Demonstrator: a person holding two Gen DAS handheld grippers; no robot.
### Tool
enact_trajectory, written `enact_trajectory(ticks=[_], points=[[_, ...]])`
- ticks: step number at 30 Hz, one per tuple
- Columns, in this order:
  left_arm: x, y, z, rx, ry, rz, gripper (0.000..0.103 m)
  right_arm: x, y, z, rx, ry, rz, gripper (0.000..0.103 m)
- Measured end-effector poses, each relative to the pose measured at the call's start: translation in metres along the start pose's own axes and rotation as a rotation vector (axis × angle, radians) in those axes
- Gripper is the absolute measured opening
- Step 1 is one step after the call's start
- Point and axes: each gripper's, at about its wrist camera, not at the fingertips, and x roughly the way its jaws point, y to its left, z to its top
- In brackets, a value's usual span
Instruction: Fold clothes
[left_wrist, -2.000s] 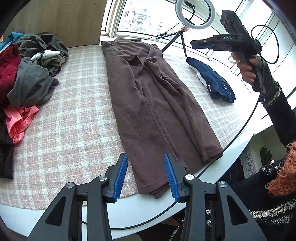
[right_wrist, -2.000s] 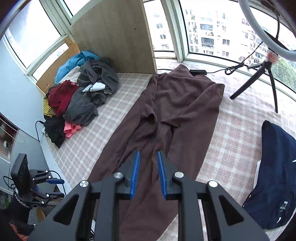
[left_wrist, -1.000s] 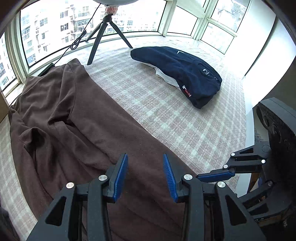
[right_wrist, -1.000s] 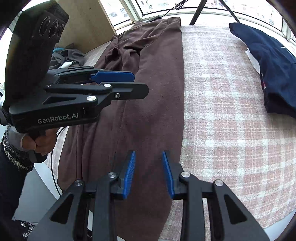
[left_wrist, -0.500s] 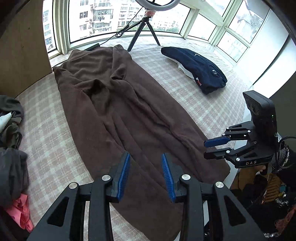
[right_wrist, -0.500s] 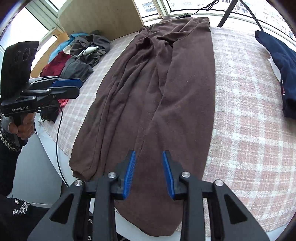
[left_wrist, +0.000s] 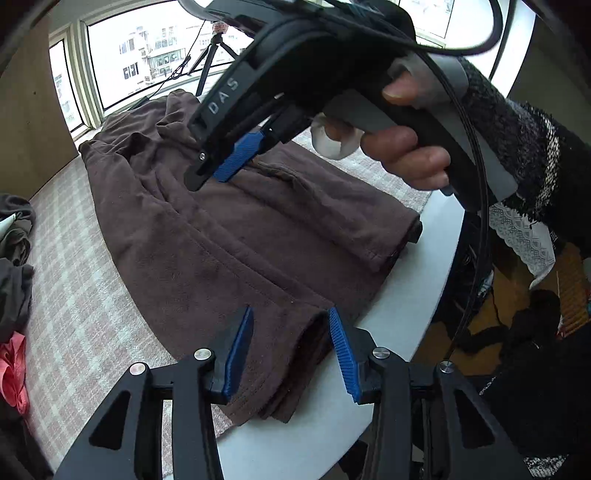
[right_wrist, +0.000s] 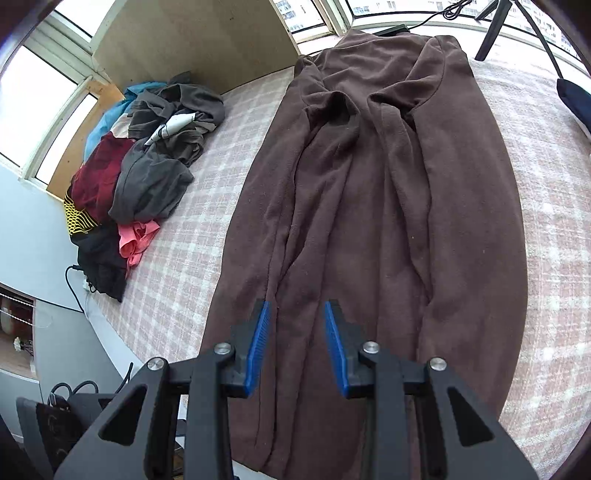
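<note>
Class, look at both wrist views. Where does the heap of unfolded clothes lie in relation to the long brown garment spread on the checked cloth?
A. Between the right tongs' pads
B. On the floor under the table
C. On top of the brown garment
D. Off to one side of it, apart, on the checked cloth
D: the heap of clothes lies on the checked cloth, with a bare strip between it and the brown garment.

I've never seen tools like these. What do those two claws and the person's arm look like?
Each claw is black plastic with two ribbed blue pads and silver screws. The right claw has "DAS" in white, a grey pistol grip and a black cable. The sleeve is dark knit flecked with white.
</note>
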Motion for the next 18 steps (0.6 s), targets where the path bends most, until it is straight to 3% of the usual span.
enact_trajectory(ticks=[1,2,3,6,10,12,14,15,18], points=[[0.01,-0.002,0.0,0.01,0.006,-0.001,0.022,0.002,0.003,0.008,-0.013,0.001,-0.015,0.031],[0.019,-0.003,0.001,0.021,0.012,-0.002,0.019,0.005,0.006,0.017,-0.028,-0.001,-0.023,0.031],[0.018,0.001,0.001,-0.008,0.005,-0.022,0.006,0.009,0.01,0.025,-0.038,-0.003,-0.026,0.031],[0.012,0.008,-0.002,-0.058,0.004,-0.102,0.005,0.026,0.019,0.052,-0.048,-0.01,-0.039,0.033],[0.015,0.0,-0.007,-0.037,0.023,-0.101,0.004,0.043,0.041,0.07,-0.126,-0.04,-0.061,0.033],[0.017,0.004,-0.006,-0.059,0.015,-0.125,0.004,0.055,0.051,0.067,-0.204,-0.014,-0.088,0.027],[0.017,0.005,-0.007,-0.063,0.008,-0.133,0.004,0.078,0.047,0.059,-0.262,0.064,-0.179,0.011],[0.017,0.004,-0.008,-0.057,0.003,-0.13,0.004,0.075,0.045,0.056,-0.288,0.036,-0.199,0.007],[0.001,0.009,-0.01,-0.089,0.019,-0.123,0.006,0.059,0.033,0.054,-0.21,0.074,-0.221,0.007]])
